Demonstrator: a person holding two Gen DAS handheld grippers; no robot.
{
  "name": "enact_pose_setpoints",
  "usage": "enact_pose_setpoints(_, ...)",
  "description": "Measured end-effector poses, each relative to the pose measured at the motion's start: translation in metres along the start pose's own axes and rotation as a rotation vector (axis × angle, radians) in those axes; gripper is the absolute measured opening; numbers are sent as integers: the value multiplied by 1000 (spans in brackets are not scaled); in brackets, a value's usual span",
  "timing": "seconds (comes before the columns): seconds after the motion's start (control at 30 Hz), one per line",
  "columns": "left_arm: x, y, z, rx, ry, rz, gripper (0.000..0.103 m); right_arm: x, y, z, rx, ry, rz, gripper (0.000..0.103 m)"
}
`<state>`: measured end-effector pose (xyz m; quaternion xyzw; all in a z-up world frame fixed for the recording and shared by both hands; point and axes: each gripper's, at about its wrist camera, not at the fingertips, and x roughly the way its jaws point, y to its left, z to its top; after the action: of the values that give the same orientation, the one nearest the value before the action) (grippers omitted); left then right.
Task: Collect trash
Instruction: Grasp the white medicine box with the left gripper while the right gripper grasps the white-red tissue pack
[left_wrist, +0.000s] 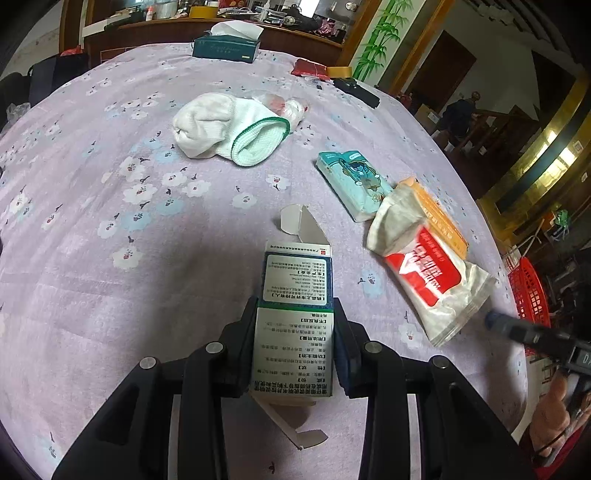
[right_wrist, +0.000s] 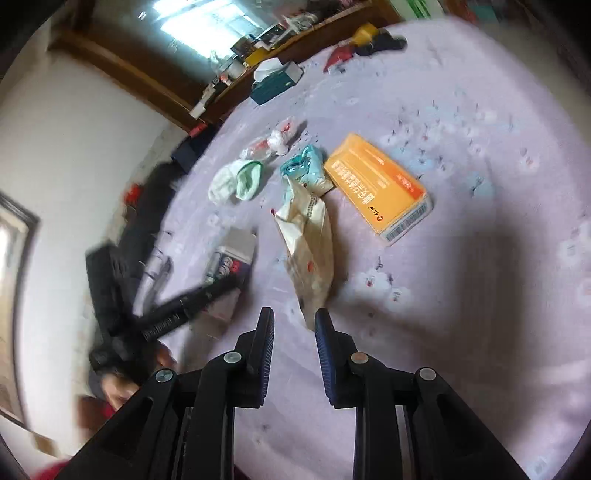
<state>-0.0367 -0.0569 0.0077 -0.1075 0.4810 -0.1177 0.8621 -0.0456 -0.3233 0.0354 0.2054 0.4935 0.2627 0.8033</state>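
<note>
My left gripper (left_wrist: 295, 306) is shut on a blue and white medicine box (left_wrist: 295, 295) with open flaps, just above the lilac floral tablecloth (left_wrist: 110, 221). The box also shows in the right wrist view (right_wrist: 231, 262). My right gripper (right_wrist: 294, 319) is open and empty, its fingertips just short of a crumpled white and red wrapper (right_wrist: 308, 243), which also shows in the left wrist view (left_wrist: 424, 269). An orange box (right_wrist: 376, 184), a teal tissue pack (left_wrist: 354, 184), a white sock with green trim (left_wrist: 229, 129) and a clear plastic bag (left_wrist: 288, 107) lie on the cloth.
A dark green tissue box (left_wrist: 227, 46) stands at the far edge, with a red packet (left_wrist: 310, 68) and black items (left_wrist: 356, 90) to the right. A red basket (left_wrist: 528, 291) sits past the table's right edge. A wooden shelf with clutter (left_wrist: 221, 14) runs behind.
</note>
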Motion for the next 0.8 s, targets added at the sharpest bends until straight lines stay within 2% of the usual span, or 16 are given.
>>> enact_pose_setpoints(0.03,0,0,0,0,-2,-1,34,-7,6,2,-39,-44,-71,29)
enact_pose_setpoints(0.07,0,0,-1,2,-4,0,34,-13,8,2,-62,-70,-102,34)
enact_pose_setpoints(0.1,0,0,-1,3,-5,0,34,-16,10,5,-84,-93,-131,47)
enact_pose_setpoints(0.13,0,-1,-1,6,-7,1,34,-17,12,7,-95,-107,-149,53)
enact_pose_setpoints(0.23,0,-1,-2,6,-8,1,34,-10,19,17,-132,-124,-150,55)
enact_pose_setpoints(0.33,0,-2,-4,11,-10,2,34,8,13,27,-123,-109,-181,55)
enact_pose_setpoints(0.43,-1,-2,-5,14,-12,0,34,20,7,33,-115,-80,-165,55)
enact_pose_setpoints(0.53,-1,-1,-5,11,-14,-4,34,31,9,34,-114,-61,-139,55)
enact_pose_setpoints(0.67,-2,-1,-6,14,-23,1,34,51,20,32,-144,-40,-174,54)
enact_pose_setpoints(0.7,-2,-2,-7,17,-28,7,34,56,22,31,-145,-34,-180,52)
enact_pose_setpoints(0.73,-2,-4,-7,24,-32,15,34,61,25,30,-154,-29,-194,37)
enact_pose_setpoints(0.8,-3,-6,-10,31,-46,29,34,65,29,26,-175,-25,-213,23)
